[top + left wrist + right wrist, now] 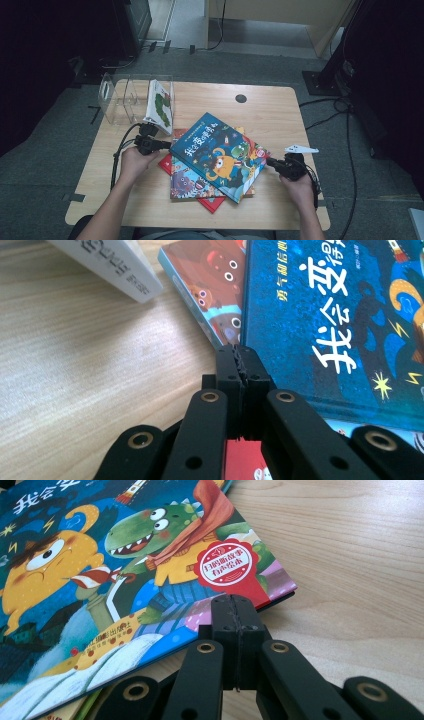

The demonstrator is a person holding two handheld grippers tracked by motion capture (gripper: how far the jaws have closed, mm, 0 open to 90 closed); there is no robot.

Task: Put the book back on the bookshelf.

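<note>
Where the pile of picture books sits mid-tabletop (260, 107), blue book (220, 156) uppermost, slanted across the others. Left tongs (165, 145) pinched together at its left edge; whether on the cover, cannot tell. Right tongs (272, 162) pressed together at its right corner, beside the red seal. Behind the left hand (134, 162), clear rack (122, 97) holding one leaning white book (160, 102).

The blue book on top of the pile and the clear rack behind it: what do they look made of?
The blue book looks like a hardcover with a glossy printed paper cover: light glares off it in the left gripper view, and its edge reads thick and stiff. The clear rack looks like transparent acrylic, probably rigid plastic rather than glass: the table shows through its thin dividers.
</note>
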